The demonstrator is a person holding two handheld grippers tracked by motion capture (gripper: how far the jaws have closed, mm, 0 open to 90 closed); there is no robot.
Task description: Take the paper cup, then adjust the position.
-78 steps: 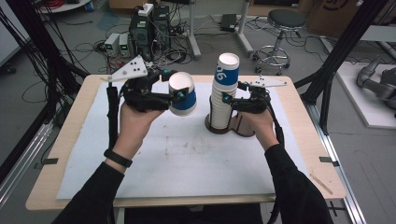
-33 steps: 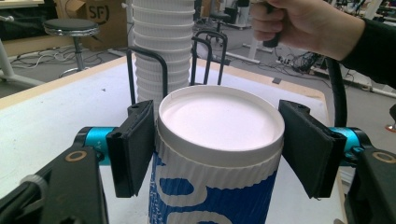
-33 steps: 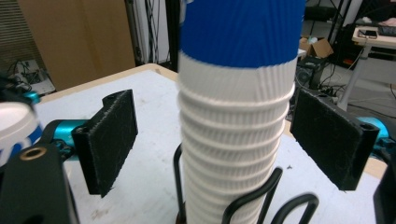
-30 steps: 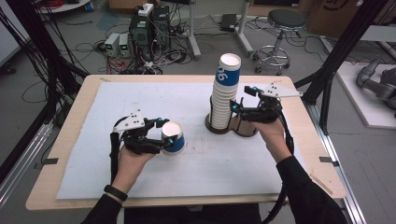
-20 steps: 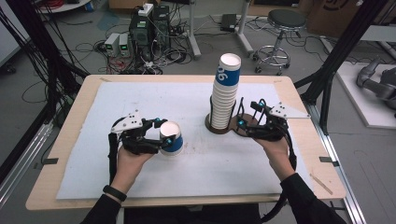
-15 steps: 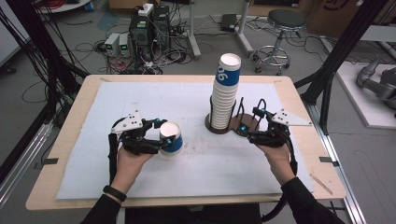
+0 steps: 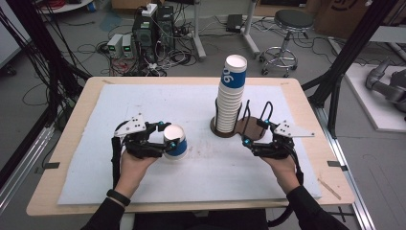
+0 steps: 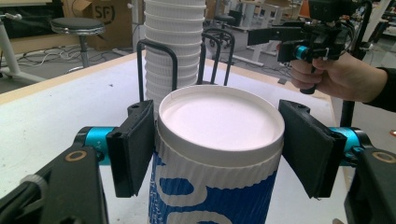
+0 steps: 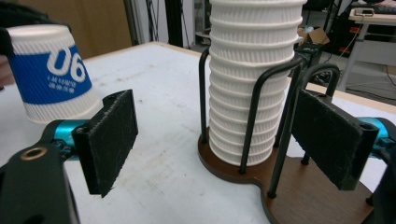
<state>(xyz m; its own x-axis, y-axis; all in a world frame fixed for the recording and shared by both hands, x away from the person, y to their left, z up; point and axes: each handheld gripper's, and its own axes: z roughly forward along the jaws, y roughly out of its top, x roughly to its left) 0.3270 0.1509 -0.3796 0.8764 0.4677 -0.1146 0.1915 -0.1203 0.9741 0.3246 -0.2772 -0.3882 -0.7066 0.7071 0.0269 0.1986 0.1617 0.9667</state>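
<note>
A blue and white paper cup stands upside down on the white mat, left of centre. My left gripper is shut on the cup, one pad on each side near its base. A tall stack of white ribbed cups sits in a black wire holder on a brown base. My right gripper stands open just in front and to the right of that base, holding nothing. In the right gripper view the stack and wire loops rise beyond the open gripper, with the upturned cup at far left.
The white mat covers most of the wooden table. Black frame posts stand at the table's right and left corners. A stool and computer boxes are on the floor behind. The other hand's gripper shows beyond the stack.
The left gripper brought the cup down to the mat, upside down, and has stayed there. The right gripper let go of the stack and drew back toward the front right.
</note>
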